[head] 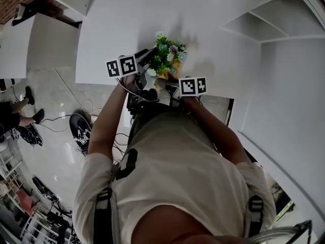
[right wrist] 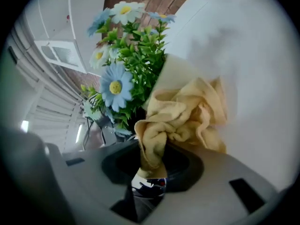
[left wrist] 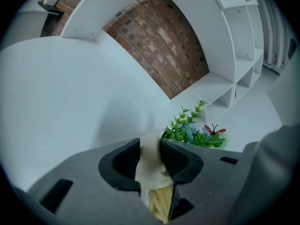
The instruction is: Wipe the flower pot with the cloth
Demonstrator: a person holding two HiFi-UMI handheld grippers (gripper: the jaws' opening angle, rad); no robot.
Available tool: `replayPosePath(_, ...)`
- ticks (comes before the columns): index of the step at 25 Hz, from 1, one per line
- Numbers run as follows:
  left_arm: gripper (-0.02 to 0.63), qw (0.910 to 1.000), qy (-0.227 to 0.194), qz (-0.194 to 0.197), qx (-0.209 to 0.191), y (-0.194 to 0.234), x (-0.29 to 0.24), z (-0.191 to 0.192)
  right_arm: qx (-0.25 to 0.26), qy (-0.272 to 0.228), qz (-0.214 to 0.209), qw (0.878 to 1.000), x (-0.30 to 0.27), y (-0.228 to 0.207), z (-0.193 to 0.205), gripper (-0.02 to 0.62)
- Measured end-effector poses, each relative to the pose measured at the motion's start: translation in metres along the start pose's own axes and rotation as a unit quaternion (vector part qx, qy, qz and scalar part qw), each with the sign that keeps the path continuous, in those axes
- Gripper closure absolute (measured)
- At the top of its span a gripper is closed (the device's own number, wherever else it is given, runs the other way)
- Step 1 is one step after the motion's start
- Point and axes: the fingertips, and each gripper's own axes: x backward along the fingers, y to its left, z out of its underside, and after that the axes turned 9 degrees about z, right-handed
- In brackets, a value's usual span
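Over one table, left tool clamping one flower pot; right tool gripping one cloth

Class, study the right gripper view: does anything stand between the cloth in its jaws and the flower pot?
Nothing visible does. The right gripper is shut on the cloth, and the cloth's bunched folds appear to lie straight against the cream wall of the flower pot, just beside the flowers.

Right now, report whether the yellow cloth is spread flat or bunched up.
Bunched up. In the right gripper view the yellow cloth is crumpled in folds, pinched in the jaws of the right gripper, beside the flowers.
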Motion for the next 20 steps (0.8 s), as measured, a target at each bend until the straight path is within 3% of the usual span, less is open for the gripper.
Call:
replayPosePath(9, 0.443, 0.9925, 0.096, 0.028, -0.07, -0.022, 0.011, 0.004, -0.042, -0.101, 0.023, 0.994, 0.049, -0.022, -0.046, 0.471)
replayPosePath(15, 0.428, 0.972, 0.177, 0.011, -0.154, -0.017, -0.019, -0.002, -0.041, -0.145, 0.042, 0.988, 0.065, -0.035, -0.078, 0.471)
replayPosePath(17, 0.455, 0.9751, 0.175, 0.016, -0.135, -0.017, -0.023, 0.002, -0.04, -0.143, 0.046, 0.988, 0.062, -0.036, -0.079, 0.471)
replayPosePath(20, 0.469, 0.9886, 0.137, 0.023, -0.057, -0.013, -0.021, 0.003, -0.037, -0.12, 0.045, 0.991, 0.049, -0.032, -0.067, 0.471)
